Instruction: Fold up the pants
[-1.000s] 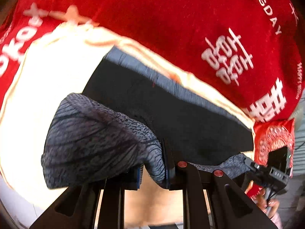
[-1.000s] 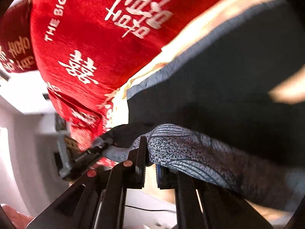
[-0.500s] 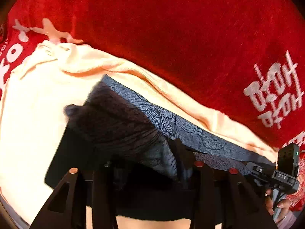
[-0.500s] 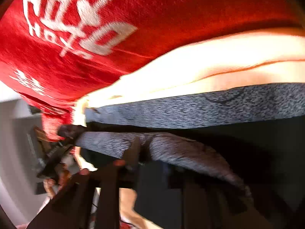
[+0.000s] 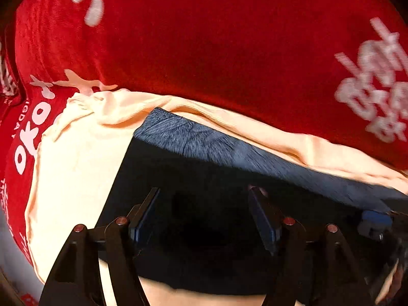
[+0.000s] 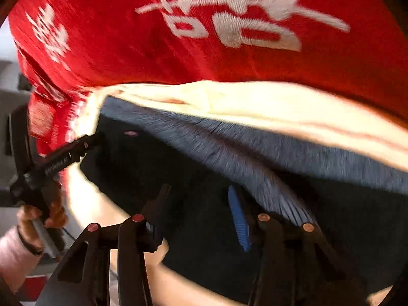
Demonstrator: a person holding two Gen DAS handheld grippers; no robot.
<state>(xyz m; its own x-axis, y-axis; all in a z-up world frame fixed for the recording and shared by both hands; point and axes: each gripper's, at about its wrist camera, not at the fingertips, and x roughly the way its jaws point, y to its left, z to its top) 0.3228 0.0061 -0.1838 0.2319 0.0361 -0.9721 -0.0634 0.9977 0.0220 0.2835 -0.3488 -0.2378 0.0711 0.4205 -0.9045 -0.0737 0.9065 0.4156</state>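
Red blanket (image 5: 216,51) with white lettering across the whole background, cream sheet (image 5: 76,168) spread over it. Dark pants (image 5: 204,168) lying flat on that sheet, one grey-blue band lit along the far edge, everything nearer sunk in shadow.

Left gripper (image 5: 205,219) hovering low over the dark cloth, jaws spread wide, nothing pinched between them. Right gripper (image 6: 201,216) likewise parted and empty, blue pad showing on one finger, cloth just beyond the tips. Left hand (image 6: 38,216) and its tool visible at the edge of the right view, close to the corner of the pants.

Fold apparently laid down; hard to confirm layer alignment, given blur and deep shadow over the near half.

Risks from here: fingertips dragging the top layer on the way out and skewing the fold; a pad snagging loose fabric and lifting a corner back open. Next grasp possibly taking only one layer, or catching the cream sheet along with the pants, since dark cloth hides its own edges. Uneven pull between the two sides likely to twist the stack.
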